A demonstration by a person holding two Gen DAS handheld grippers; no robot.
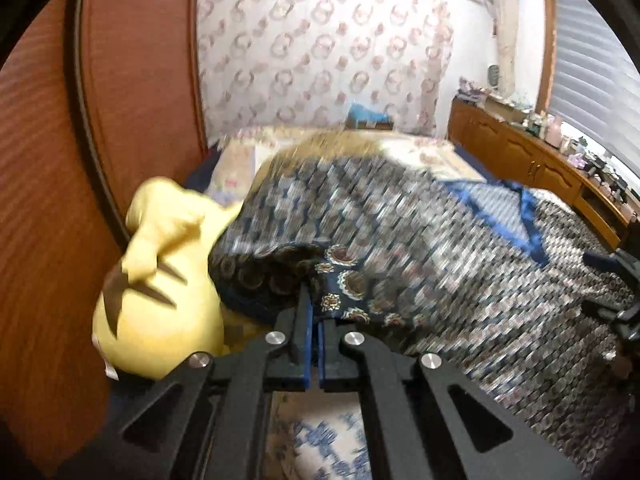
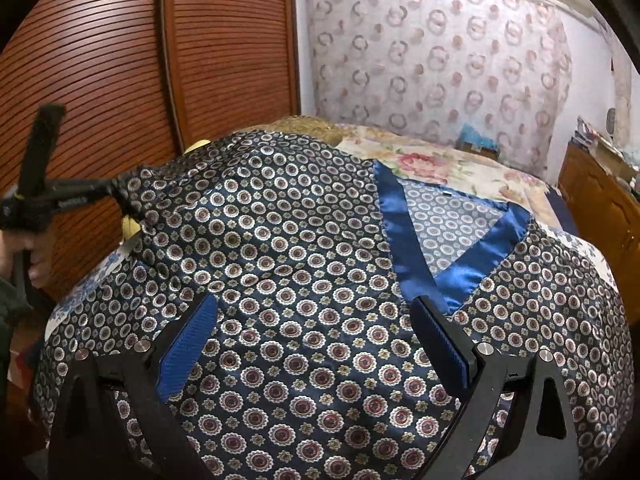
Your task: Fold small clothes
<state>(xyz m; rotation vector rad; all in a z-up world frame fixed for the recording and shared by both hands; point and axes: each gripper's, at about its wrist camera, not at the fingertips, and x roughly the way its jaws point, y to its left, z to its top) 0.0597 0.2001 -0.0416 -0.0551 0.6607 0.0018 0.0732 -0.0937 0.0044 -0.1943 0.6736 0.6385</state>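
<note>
A dark blue satin top [image 2: 304, 264] with round medallion print and a bright blue V-neck trim [image 2: 460, 272] lies spread over the bed. In the left wrist view my left gripper [image 1: 314, 312] is shut on a fold of this top [image 1: 348, 280], its blue pads pressed together on the cloth. The right wrist view shows that same left gripper [image 2: 120, 190] at the far left, holding the top's edge lifted, with a hand behind it. My right gripper [image 2: 316, 324] hovers just over the middle of the top, jaws wide apart and nothing between its fingers [image 2: 192, 340].
A yellow plush toy [image 1: 160, 280] sits at the bed's left side against brown slatted wardrobe doors [image 2: 100, 80]. The floral bedsheet [image 2: 440, 164] shows beyond the top. A wooden cabinet [image 1: 520, 152] with clutter runs along the right wall.
</note>
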